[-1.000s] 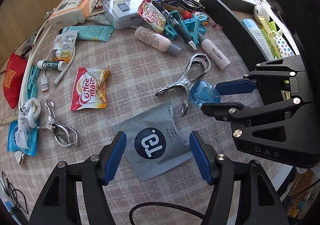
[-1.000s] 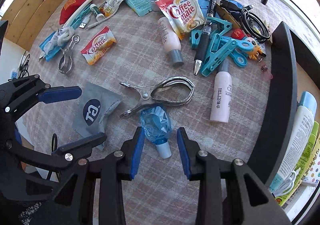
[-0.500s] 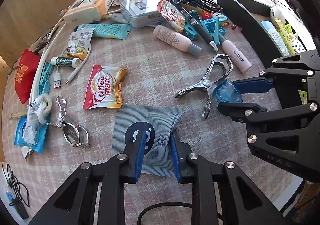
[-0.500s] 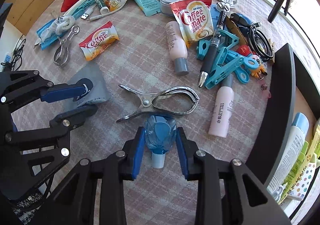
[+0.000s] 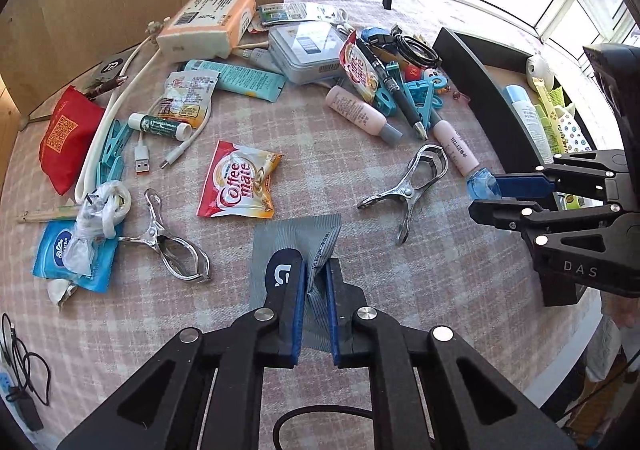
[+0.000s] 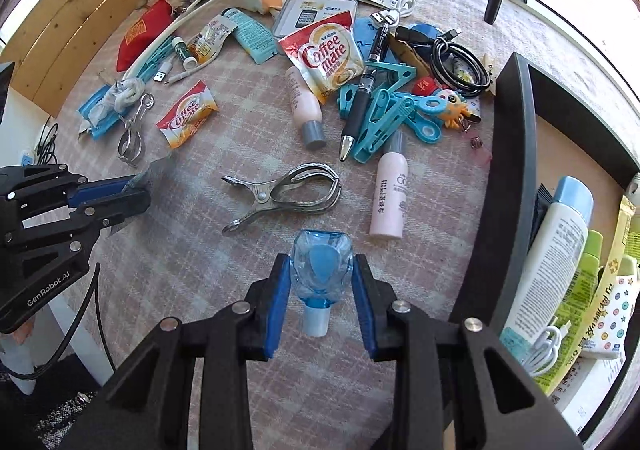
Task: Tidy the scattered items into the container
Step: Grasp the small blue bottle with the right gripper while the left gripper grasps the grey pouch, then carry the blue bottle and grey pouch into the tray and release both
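Left wrist: left gripper (image 5: pixel 316 270) pinches grey sachet (image 5: pixel 296 238) near table edge.

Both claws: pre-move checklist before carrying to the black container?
1. Left claw clamped on grey sachet, jaws having just been closing: ok.
2. Sachet flat in grip: not ok, crumpled.
3. Right claw gripping blue bottle: ok.
4. Bottle apart from metal clip: ok.
5. Free space in black container: cannot tell.
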A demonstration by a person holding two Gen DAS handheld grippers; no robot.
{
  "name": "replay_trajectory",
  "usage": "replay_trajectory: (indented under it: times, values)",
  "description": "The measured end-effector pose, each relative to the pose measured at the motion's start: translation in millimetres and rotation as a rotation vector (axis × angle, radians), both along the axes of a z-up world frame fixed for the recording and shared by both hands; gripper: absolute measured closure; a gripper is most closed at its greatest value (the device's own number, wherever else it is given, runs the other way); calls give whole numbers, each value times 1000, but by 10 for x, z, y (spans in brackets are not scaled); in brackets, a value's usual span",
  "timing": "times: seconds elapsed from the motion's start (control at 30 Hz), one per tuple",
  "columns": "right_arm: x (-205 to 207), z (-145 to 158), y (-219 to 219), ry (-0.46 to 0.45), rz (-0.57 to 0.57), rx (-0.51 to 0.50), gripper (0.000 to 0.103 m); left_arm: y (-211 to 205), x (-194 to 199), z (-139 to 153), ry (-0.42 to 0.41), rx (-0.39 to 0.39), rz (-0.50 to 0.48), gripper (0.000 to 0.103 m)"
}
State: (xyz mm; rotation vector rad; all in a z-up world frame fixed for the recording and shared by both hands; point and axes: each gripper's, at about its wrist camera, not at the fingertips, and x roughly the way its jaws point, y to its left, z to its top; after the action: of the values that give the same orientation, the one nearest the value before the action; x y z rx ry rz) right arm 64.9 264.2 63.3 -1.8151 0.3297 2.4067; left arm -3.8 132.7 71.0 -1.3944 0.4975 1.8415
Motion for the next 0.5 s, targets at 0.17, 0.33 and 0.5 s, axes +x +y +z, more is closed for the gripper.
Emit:
replay_trajectory:
  times: [0.17,0.33,0.5]
  values:
    - [166,236,267,46,-72,10,73,26,-165,239,-15,53,10,94]
    - [255,476,580,86,-145,45,73,409,-169,507,-9,115,-17,94]
    - [278,596,1006,110,-215,90,73,985,-100,773,-41,207,-81,94]
